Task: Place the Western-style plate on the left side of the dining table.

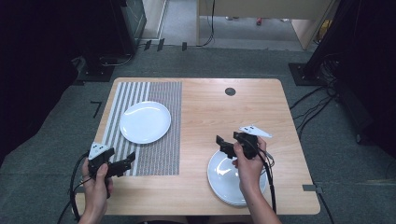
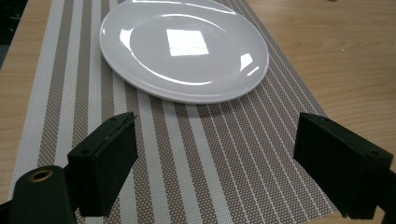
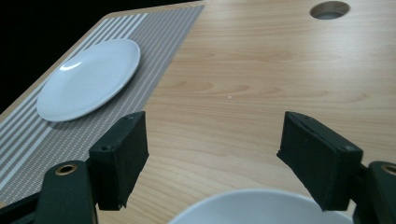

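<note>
High view: a wooden table (image 1: 210, 116) carries a striped placemat (image 1: 161, 140) on its left half, with a white plate (image 1: 144, 122) resting on the mat's far portion. A stack of white plates (image 1: 224, 179) sits on the bare wood near the table's near right edge; the number in the stack cannot be read with certainty, though there appear to be two or more. A round cable hole (image 1: 229, 91) lies in the tabletop toward the far edge. The left gripper (image 1: 125, 164), held in the person's left hand (image 1: 95, 179), hovers over the near left corner of the placemat, jaws spread apart and holding nothing. The right gripper (image 1: 220, 144), held in the right hand (image 1: 250, 161), is poised above the far rim of the stack, jaws likewise apart and empty.

Left gripper view: the two black jaws stand wide open above the placemat (image 2: 210, 140), framing the single plate (image 2: 184, 49), which lies well ahead of them and apart from both.

Right gripper view: the jaws are open, with the far rim of the stack (image 3: 261, 207) showing between them at the bottom edge. Whether either jaw touches that rim cannot be told. Beyond lie bare wood, the placemat (image 3: 154, 42), the single plate (image 3: 88, 77) and the cable hole (image 3: 330, 9).
</note>
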The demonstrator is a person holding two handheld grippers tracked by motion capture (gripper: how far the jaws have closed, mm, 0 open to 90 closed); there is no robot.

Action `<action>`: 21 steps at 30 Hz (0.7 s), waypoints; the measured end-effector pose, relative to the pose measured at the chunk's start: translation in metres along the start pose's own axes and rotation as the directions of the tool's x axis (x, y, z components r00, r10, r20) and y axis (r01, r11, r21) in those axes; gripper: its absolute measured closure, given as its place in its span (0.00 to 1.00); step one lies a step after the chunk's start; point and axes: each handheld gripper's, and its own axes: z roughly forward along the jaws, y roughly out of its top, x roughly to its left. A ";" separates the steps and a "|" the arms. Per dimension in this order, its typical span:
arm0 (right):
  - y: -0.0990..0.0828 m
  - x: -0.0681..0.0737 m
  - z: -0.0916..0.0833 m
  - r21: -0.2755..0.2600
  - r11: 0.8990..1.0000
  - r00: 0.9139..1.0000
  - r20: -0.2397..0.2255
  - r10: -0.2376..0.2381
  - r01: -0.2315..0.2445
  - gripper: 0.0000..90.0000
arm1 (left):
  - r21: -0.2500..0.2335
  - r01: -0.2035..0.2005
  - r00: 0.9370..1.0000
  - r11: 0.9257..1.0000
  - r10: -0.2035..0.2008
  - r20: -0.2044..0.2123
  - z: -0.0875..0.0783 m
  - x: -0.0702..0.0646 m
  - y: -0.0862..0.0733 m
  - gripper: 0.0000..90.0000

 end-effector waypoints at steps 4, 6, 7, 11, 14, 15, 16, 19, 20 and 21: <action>-0.007 -0.014 -0.012 -0.009 1.000 1.000 0.018 0.000 0.000 0.26 | 0.008 0.002 1.000 1.000 -0.002 -0.012 0.000 0.002 -0.011 0.15; -0.010 -0.021 -0.017 -0.012 1.000 1.000 0.031 -0.002 0.002 0.26 | 0.009 0.011 1.000 1.000 -0.011 -0.019 0.000 0.004 -0.018 0.15; -0.012 -0.025 -0.020 -0.014 1.000 0.999 0.033 0.000 0.001 0.26 | 0.010 0.013 1.000 1.000 -0.013 -0.025 0.000 0.006 -0.021 0.15; -0.018 -0.039 -0.029 -0.019 1.000 0.998 0.056 -0.003 0.004 0.25 | 0.014 0.026 0.999 1.000 -0.025 -0.048 0.001 0.012 -0.034 0.14; -0.023 -0.052 -0.037 -0.021 1.000 0.997 0.078 -0.002 0.003 0.25 | 0.022 0.025 0.998 0.999 -0.024 -0.065 0.000 0.018 -0.040 0.14; -0.025 -0.056 -0.039 -0.022 1.000 0.997 0.084 0.000 0.002 0.25 | 0.022 0.022 0.997 1.000 -0.021 -0.072 0.000 0.020 -0.042 0.14; -0.027 -0.061 -0.042 -0.022 1.000 0.996 0.088 0.004 -0.002 0.25 | 0.021 0.019 0.997 1.000 -0.017 -0.079 -0.001 0.021 -0.044 0.14; -0.035 -0.077 -0.050 -0.026 1.000 0.994 0.107 0.019 -0.016 0.24 | 0.031 0.008 0.995 0.999 -0.005 -0.102 -0.003 0.028 -0.053 0.14; -0.037 -0.081 -0.052 -0.024 1.000 0.993 0.114 0.021 -0.018 0.24 | 0.035 0.009 0.994 0.999 -0.005 -0.108 -0.004 0.030 -0.055 0.13; -0.039 -0.085 -0.053 -0.023 1.000 0.992 0.121 0.023 -0.020 0.24 | 0.035 0.009 0.994 0.999 -0.005 -0.108 -0.004 0.030 -0.055 0.13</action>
